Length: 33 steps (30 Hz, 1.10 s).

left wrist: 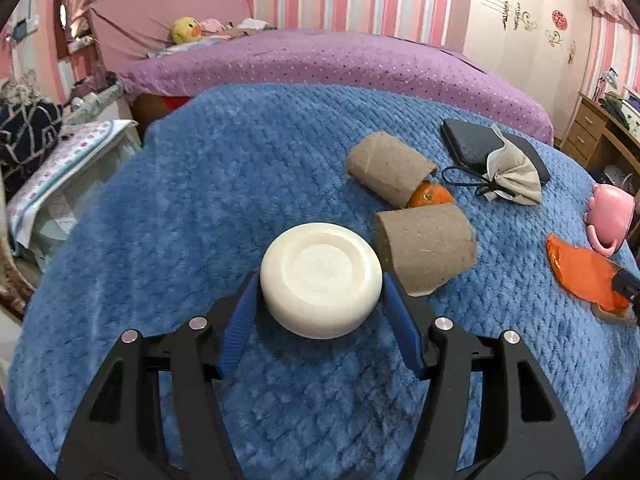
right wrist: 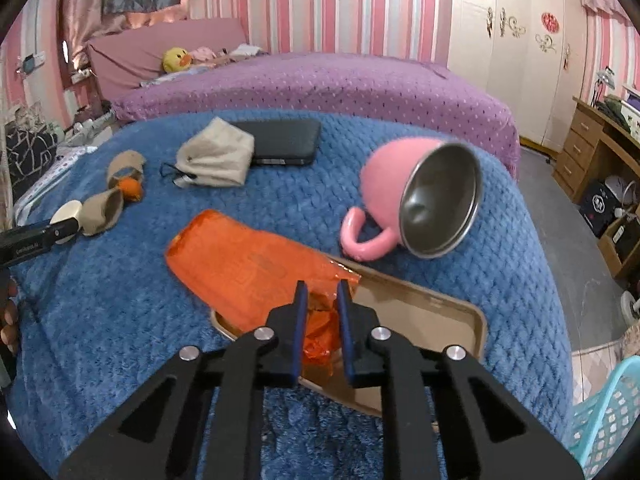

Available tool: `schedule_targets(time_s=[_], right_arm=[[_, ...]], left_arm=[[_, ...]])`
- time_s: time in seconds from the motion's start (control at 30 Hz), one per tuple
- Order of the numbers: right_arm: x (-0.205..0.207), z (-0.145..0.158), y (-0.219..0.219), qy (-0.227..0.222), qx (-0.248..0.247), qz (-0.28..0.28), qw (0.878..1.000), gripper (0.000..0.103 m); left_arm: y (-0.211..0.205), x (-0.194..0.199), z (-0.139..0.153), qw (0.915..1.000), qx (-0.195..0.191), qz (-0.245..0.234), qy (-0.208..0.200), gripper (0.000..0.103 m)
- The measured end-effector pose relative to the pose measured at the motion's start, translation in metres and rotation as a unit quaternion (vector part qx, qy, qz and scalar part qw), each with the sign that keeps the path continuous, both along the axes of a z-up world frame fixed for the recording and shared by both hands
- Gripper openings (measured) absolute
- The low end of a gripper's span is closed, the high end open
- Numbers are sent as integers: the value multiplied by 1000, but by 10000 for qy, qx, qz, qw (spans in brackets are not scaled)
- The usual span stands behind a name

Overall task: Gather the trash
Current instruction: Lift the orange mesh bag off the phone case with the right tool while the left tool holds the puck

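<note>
We have the right gripper (right wrist: 322, 294) closed down narrow on the near, crumpled end of the orange plastic wrapper (right wrist: 244, 272), which lies half across the far left corner of a shallow tan tray (right wrist: 452, 312) on the blue blanket (right wrist: 120, 320) that covers the tabletop. We judge this wrapper to be very light, thin and limp: it should crease and slide in the pads instead of resisting, so the bunched end where it is taken now looks the best hold, since several layers there give the pads something to bite. Its flat far end will likely droop and drag as it lifts. The left gripper (left wrist: 320, 280) stands about half open around a round cream-white disc (left wrist: 320, 280), a blue pad at each side; we cannot tell whether they press. The disc looks hard and smooth, possibly slippery, so its straight rim is the place to squeeze. Just to its right lie two cardboard tubes (left wrist: 426, 250), light and easily crushed, best taken gently across the middle, with a piece of orange peel (left wrist: 430, 196) between them. The pink mug (right wrist: 404, 204), on its side to the right, the dark case (right wrist: 280, 140) and the beige pouch (right wrist: 218, 158) at the far side seem no trash to us.
</note>
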State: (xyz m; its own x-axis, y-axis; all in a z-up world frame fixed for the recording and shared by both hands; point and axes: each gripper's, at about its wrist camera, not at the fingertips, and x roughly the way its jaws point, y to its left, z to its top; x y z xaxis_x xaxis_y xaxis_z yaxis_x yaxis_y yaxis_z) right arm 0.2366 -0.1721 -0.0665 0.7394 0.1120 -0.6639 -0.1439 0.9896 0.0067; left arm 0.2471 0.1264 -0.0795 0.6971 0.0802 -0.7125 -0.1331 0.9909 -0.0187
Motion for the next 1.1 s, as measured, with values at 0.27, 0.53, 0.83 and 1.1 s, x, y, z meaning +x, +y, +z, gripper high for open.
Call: schedule_targets(time_s=[0.27, 0.53, 0.83, 1.1], right_arm=[[-26, 23, -9, -473, -23, 84, 9988, 13], [-58, 42, -40, -709, -29, 33, 9975, 9], [-88, 52, -87, -644, -129, -115, 9978, 3], [-87, 25, -116, 28, 123, -223, 9997, 7]], left_arm=[[-4, -32, 30, 9989, 144, 79, -437, 61], [-41, -59, 50, 9971, -64, -228, -720, 61], [-103, -81, 54, 9940, -124, -701, -836, 61], [-115, -90, 50, 9944, -223, -727, -730, 61]])
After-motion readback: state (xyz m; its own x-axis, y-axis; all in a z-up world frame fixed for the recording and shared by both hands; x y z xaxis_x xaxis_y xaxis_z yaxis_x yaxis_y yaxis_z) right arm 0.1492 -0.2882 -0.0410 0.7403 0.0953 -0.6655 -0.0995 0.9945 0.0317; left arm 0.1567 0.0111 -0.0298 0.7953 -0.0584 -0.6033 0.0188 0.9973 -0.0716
